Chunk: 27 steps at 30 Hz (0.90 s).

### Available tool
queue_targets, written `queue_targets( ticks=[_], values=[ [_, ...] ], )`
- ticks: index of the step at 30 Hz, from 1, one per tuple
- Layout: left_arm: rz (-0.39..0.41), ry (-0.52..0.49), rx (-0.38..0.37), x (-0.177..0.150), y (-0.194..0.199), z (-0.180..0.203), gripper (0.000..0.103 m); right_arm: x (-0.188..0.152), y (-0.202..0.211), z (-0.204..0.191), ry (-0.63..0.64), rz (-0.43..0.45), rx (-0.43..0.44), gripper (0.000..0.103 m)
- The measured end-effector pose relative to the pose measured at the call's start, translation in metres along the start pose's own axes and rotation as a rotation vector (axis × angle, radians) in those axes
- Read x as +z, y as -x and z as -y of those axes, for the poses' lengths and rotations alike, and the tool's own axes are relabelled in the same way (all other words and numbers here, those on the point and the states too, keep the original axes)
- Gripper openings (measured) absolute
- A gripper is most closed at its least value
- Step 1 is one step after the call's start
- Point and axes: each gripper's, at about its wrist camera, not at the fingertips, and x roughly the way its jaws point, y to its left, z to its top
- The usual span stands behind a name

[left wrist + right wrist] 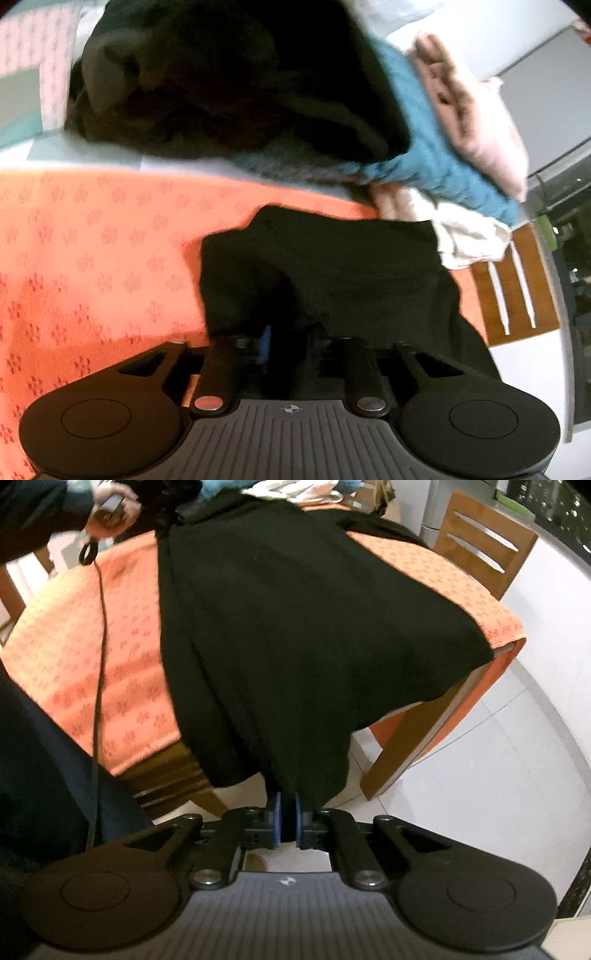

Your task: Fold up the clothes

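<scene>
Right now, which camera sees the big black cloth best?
The right wrist view: the black cloth spreads across the orange tablecloth and hangs off the edge. The left wrist view shows only a bunched end.

My right gripper (287, 812) is clamped on the hem of the black garment (295, 627), blue pads (275, 818) pinched tight with cloth between. Garment is spread over the orange patterned tablecloth (74, 638) and hangs off the table's near edge. Person's hand (112, 507) top left, dark cable (99, 657) trailing down from it. Wooden chair (480, 542) top right, white tiled floor (498, 775) below.
</scene>
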Motion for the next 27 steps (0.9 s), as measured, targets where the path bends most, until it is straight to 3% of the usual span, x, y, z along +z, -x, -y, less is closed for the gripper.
queue_targets(
  ticks=[1,7,16,21,27],
  values=[
    [0.006,-0.01,-0.008,0.001,0.006,0.003,0.042,0.002,0.005,0.005,-0.016,0.007,0.008,0.011],
    [0.01,-0.087,-0.037,-0.004,0.051,0.024,0.06,0.029,0.042,0.055,-0.115,0.062,0.007,0.013],
    [-0.003,-0.197,-0.008,-0.045,0.102,0.057,0.067,0.097,0.046,0.14,-0.087,0.095,-0.023,0.019],
    [0.012,-0.228,0.02,-0.072,0.116,0.082,0.067,0.136,0.021,0.193,-0.018,0.079,0.003,0.024],
    [0.085,-0.198,0.069,-0.108,0.131,0.114,0.07,0.194,-0.015,0.255,0.069,0.103,0.061,0.03]
  ],
)
